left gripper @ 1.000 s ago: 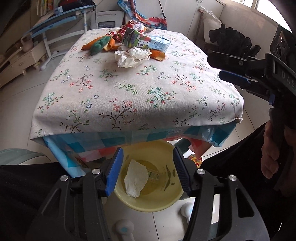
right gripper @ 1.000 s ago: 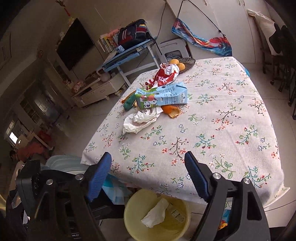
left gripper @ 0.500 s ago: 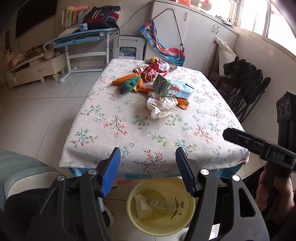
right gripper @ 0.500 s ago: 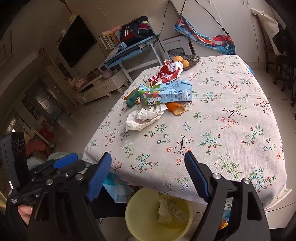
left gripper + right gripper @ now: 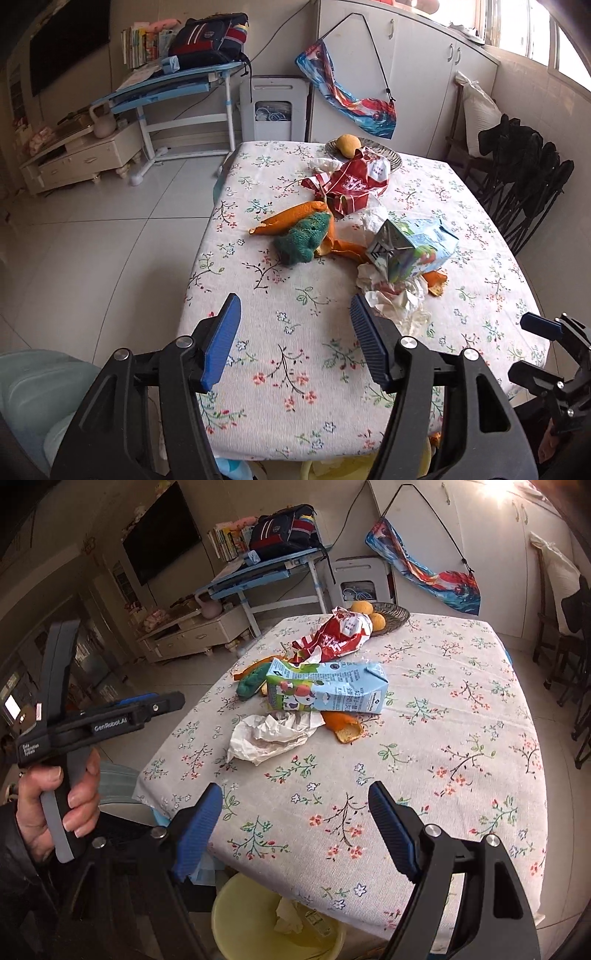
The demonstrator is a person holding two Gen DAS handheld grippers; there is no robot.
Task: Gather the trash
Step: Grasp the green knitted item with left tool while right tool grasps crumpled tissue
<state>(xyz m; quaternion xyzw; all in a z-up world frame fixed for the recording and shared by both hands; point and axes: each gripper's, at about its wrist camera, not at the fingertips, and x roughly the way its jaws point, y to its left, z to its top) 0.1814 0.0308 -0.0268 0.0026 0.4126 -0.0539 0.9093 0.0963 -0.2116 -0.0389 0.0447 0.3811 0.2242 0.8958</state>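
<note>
The left claw (image 5: 293,341) stands with its blue pads apart and nothing between them, its jaws having just been opening, and it hovers over the near part of the bench (image 5: 295,406), angled down toward the cloth. The right claw (image 5: 295,827) is likewise wide and empty, poised over the near edge beside it, while the person's hand (image 5: 55,805) grips the left tool's handle at the side. The step in hand looks like the reach for the next piece of trash. Nearest lies the crumpled paper (image 5: 269,736), touching the milk carton (image 5: 325,692) that lies on its side just behind it, with orange peel (image 5: 343,727) beside them and a red wrapper (image 5: 332,637) farther back near the fruit basket (image 5: 391,618). The yellow bin (image 5: 236,919) sits on the floor under the near edge, already holding some scraps. The next move likely calls for lowering a claw around the paper and closing gently, since it is soft and light.
</note>
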